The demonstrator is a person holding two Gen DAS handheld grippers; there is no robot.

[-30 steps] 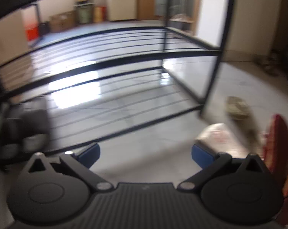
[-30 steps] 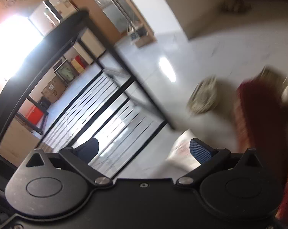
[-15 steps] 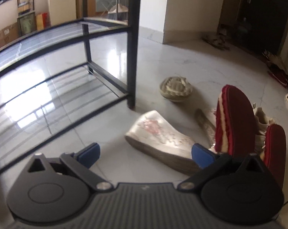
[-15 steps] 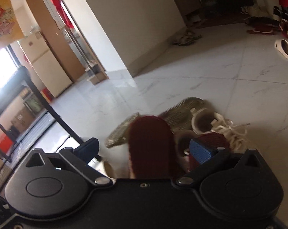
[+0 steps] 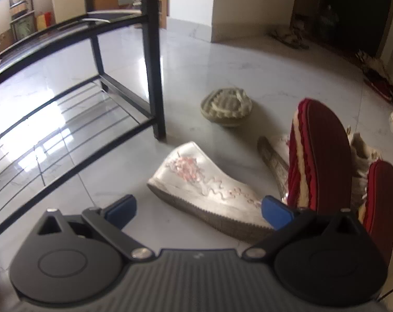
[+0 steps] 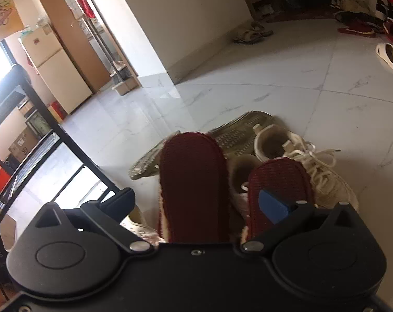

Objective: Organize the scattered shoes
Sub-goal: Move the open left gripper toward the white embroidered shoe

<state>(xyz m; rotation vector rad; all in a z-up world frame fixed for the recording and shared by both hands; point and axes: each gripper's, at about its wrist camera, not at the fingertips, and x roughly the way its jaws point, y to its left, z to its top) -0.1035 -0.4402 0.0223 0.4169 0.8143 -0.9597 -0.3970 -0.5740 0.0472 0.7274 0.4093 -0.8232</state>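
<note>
My left gripper: jaws wide apart, nothing held; white embroidered fabric shoe with grey ribbed sole lies on side between fingers, lower centre. My right gripper: jaws spread, empty; dark red slipper, sole up, between them, its twin at right finger. White laced sneaker right of centre. Black metal shoe rack upper left, shelves bare. Step, I judge: picking from pile. Next: advance, close on one shoe, carry to rack.
</note>
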